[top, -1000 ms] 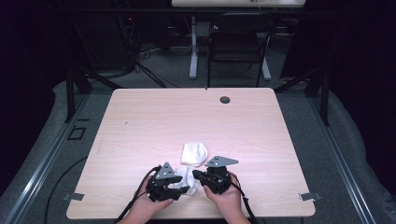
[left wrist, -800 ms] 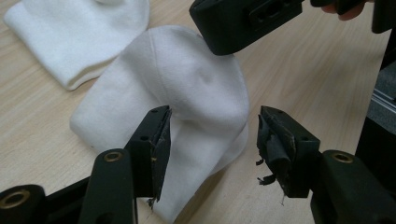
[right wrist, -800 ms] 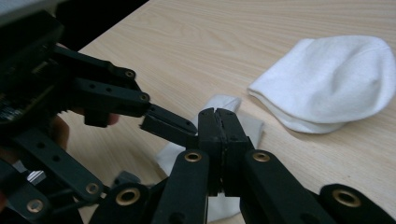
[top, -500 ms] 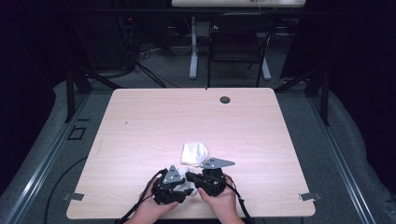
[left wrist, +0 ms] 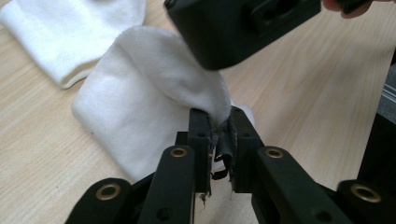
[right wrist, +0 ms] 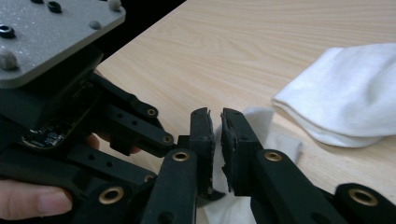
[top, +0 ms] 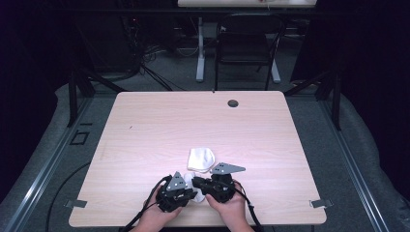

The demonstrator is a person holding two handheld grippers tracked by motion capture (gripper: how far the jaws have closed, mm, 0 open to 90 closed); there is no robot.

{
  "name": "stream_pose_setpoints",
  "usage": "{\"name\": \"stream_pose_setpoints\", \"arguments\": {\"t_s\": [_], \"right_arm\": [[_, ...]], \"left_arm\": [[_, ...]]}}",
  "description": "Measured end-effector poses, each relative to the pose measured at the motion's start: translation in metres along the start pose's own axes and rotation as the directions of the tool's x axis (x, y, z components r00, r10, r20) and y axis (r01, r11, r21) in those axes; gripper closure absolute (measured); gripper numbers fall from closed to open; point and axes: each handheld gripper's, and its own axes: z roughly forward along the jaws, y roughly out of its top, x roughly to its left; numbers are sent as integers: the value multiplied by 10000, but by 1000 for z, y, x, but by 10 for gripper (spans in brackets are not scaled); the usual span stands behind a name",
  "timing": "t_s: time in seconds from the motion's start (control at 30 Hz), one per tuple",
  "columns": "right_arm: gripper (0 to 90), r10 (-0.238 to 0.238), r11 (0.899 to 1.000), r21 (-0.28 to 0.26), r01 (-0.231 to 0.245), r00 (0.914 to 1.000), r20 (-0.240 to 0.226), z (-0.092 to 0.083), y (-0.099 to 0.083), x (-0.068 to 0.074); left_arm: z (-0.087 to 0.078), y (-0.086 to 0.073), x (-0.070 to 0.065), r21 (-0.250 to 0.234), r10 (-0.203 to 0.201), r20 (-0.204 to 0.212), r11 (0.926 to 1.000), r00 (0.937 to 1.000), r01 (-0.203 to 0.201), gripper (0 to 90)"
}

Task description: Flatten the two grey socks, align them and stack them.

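Two white socks lie on the wooden table (top: 145, 125). The far sock (top: 201, 158) (left wrist: 70, 32) (right wrist: 355, 102) lies flat and free. The near sock (top: 192, 177) (left wrist: 154, 93) (right wrist: 268, 123) is bunched between both grippers. My left gripper (top: 192, 195) (left wrist: 219, 122) has just been closing and is shut on this sock's edge. My right gripper (top: 198, 183) (right wrist: 217, 121) has just been opening: its jaws stand a narrow gap apart with the sock's cloth between and below them. The two grippers face each other closely near the table's front edge.
A dark round grommet (top: 233, 103) sits near the table's far edge. Beyond the table stand a black chair (top: 246, 48) and a desk leg, with cables on the floor. The person's hands (top: 227, 208) come in over the front edge.
The two grippers have drawn slightly closer together over the near sock, and less of that sock shows. The far sock has not moved.
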Motion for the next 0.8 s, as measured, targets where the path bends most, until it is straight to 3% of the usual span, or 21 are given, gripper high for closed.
{"name": "stream_pose_setpoints", "arguments": {"t_s": [0.17, 0.37, 0.43, 0.53, 0.63, 0.73, 0.8], "right_arm": [[862, 20, 9999, 120, -26, 9984, 565, -6, -3, -10], [900, -390, 9907, 1341, 240, 9931, 1105, 5, -12, -13], [900, -303, 9864, 1639, 137, 9946, 996, 8, -14, -14], [899, -689, 9814, 1860, 469, 9911, 1141, 13, -17, -14], [899, -751, 9792, 1965, 507, 9901, 1188, 18, -20, -15], [900, -1193, 9653, 2478, 823, 9832, 1381, 23, -24, -15], [900, -1156, 9637, 2555, 772, 9836, 1388, 22, -23, -15]], "left_arm": [[-5, 0, 6, -161, -261, 14, 9995, 9997, 261, 856], [-11, 0, 9, -331, -378, -24, 9987, 9993, 377, 864], [-13, 0, 10, -368, -415, -23, 9985, 9991, 413, 865], [-16, 0, 11, -450, -473, -15, 9979, 9989, 472, 866], [-21, 1, 14, -538, -495, -34, 9973, 9988, 493, 866], [-26, 2, 17, -617, -671, -63, 9959, 9977, 666, 865], [-31, 1, 19, -635, -795, -126, 9949, 9968, 786, 864]]}}
